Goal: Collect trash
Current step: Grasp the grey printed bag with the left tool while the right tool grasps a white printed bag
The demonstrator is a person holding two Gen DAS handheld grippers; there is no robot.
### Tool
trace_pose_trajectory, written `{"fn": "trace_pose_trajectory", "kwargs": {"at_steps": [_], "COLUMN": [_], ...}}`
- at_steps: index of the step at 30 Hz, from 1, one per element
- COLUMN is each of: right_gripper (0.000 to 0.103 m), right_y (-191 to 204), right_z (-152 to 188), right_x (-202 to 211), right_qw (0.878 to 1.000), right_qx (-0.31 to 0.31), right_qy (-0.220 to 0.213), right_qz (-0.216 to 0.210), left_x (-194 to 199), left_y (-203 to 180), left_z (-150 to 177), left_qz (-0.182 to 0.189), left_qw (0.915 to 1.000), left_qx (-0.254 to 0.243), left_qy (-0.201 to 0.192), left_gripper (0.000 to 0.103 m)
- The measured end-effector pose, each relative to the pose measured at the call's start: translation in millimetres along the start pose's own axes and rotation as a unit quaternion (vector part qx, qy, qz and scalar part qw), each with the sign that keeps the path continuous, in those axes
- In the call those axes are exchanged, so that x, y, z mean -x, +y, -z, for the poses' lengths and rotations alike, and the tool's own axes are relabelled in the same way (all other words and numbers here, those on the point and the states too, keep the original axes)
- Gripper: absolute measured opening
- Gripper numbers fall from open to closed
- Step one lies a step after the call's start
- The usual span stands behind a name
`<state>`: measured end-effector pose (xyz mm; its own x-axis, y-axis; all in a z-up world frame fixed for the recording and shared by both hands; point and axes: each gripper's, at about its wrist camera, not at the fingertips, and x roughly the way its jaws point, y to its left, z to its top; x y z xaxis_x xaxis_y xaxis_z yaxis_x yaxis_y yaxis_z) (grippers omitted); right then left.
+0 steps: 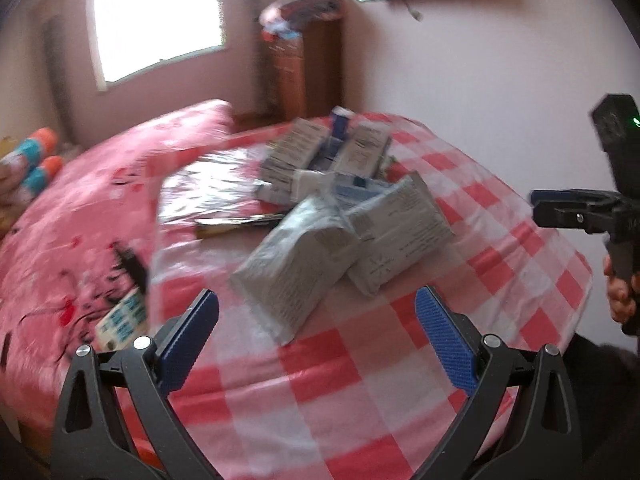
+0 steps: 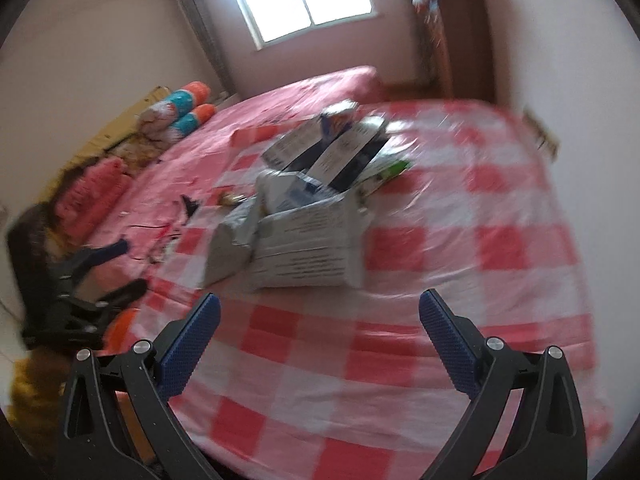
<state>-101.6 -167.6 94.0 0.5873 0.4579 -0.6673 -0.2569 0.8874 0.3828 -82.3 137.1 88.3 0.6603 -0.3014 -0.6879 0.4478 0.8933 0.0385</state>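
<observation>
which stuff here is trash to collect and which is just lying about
For the job: grey mailer bags, pile of flattened boxes, left gripper and right gripper, both open.

Lying about: rolled pillows, checked cloth, wooden cabinet.

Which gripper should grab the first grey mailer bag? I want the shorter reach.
Left, probably. The left gripper is open with the nearest grey mailer bag just ahead between its fingers. The right gripper is open too, but the pile lies farther ahead, left of centre.
</observation>
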Motion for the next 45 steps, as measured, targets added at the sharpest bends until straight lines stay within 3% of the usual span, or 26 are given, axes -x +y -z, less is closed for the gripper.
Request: {"fn": "trace_pose_trajectory", "kwargs": {"at_steps": [5, 7, 9, 22, 27, 33, 38, 45], "right_gripper": [0.096, 0.084, 0.079, 0.079, 0.079, 0.081, 0.078, 0.078], "right_y": [-6, -12, -21, -67, -66, -56, -46, -35], "right_z": [-9, -14, -20, -39, -41, -40, -33, -23], "right_x": [-26, -35, -46, -94, -105, -112, -107, -95], "right_qw": [0.999, 0.998, 0.997, 0.976, 0.969, 0.965, 0.963, 0.962], "right_qx": [-0.01, -0.017, -0.031, -0.098, -0.094, -0.084, -0.072, -0.058], "right_qy": [0.022, 0.03, 0.039, 0.09, 0.103, 0.114, 0.115, 0.109], "right_qz": [-0.044, -0.053, -0.064, -0.17, -0.206, -0.22, -0.234, -0.243], "left_x": [-38, -52, -65, -122, -133, -134, -132, -120], "left_y": [6, 13, 18, 46, 54, 51, 42, 24], "left_z": [-12, -16, -19, -31, -30, -24, -20, -16], "left_qz": [0.01, 0.025, 0.032, 0.081, 0.11, 0.114, 0.112, 0.118], "left_qw": [0.9989, 0.9984, 0.9976, 0.9891, 0.9872, 0.9881, 0.9889, 0.9886], "left_qx": [-0.037, -0.035, -0.041, -0.04, -0.008, 0.012, 0.014, 0.004], "left_qy": [0.026, 0.035, 0.045, 0.116, 0.115, 0.102, 0.097, 0.094], "left_gripper": [0.099, 0.099, 0.099, 0.099, 0.099, 0.099, 0.089, 0.089]}}
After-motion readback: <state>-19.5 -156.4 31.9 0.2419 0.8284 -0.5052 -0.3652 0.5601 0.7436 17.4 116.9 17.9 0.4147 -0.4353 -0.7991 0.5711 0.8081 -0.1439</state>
